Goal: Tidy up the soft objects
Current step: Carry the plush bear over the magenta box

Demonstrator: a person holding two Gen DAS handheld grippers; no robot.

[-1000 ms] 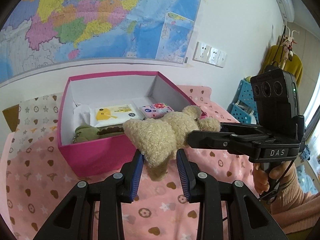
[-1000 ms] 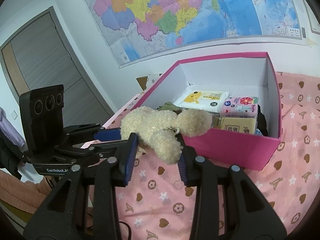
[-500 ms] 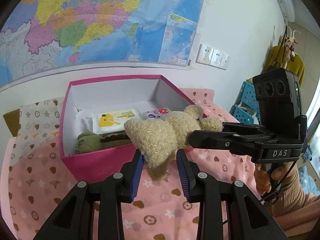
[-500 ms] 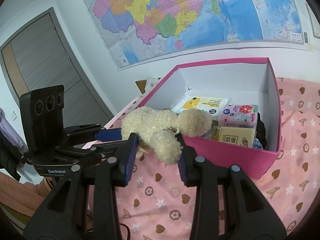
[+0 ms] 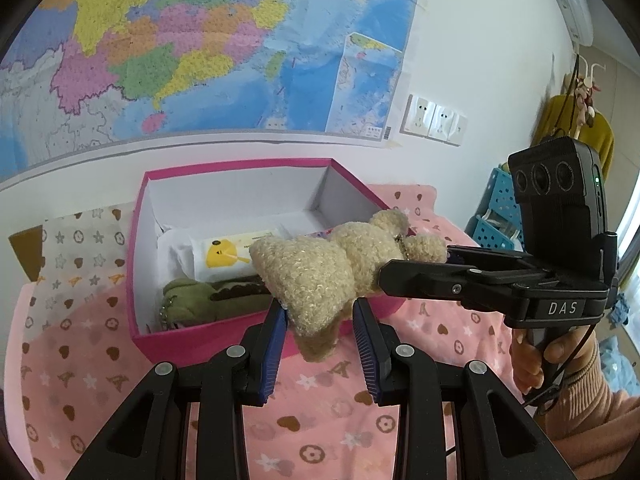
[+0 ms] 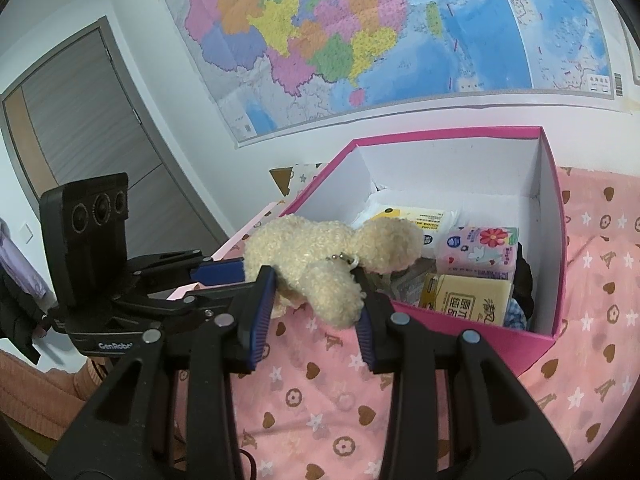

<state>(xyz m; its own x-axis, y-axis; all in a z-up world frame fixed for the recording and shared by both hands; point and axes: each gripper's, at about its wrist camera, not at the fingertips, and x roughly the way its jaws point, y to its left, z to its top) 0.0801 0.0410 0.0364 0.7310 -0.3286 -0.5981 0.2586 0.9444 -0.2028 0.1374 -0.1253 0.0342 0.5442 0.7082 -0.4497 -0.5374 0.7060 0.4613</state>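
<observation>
- Left wrist view showed the left claw (image 5: 319, 330) closed on the lower body of the beige plush bear (image 5: 320, 276), its blue pads pressing the fur from both sides.
- In the right wrist view, the right claw (image 6: 316, 304) gripped another limb of the same bear, so both hands carried the one toy between them.
- The bear hung in the air over the near rim of the pink box (image 5: 138, 264), partly above the opening, not yet resting inside.
- Already in the box were a green plush toy (image 5: 200, 300) at the near left, a white wipes pack (image 5: 230, 254) behind it, a floral tissue packet (image 6: 478, 252) and a tan tissue pack (image 6: 466, 300) toward the right.
- Nothing else loose was visible on the pink patterned cloth (image 5: 320, 432) around the box.
- By that, the task looked nearly finished: the bear had to be lowered into the remaining space and both claws released.
</observation>
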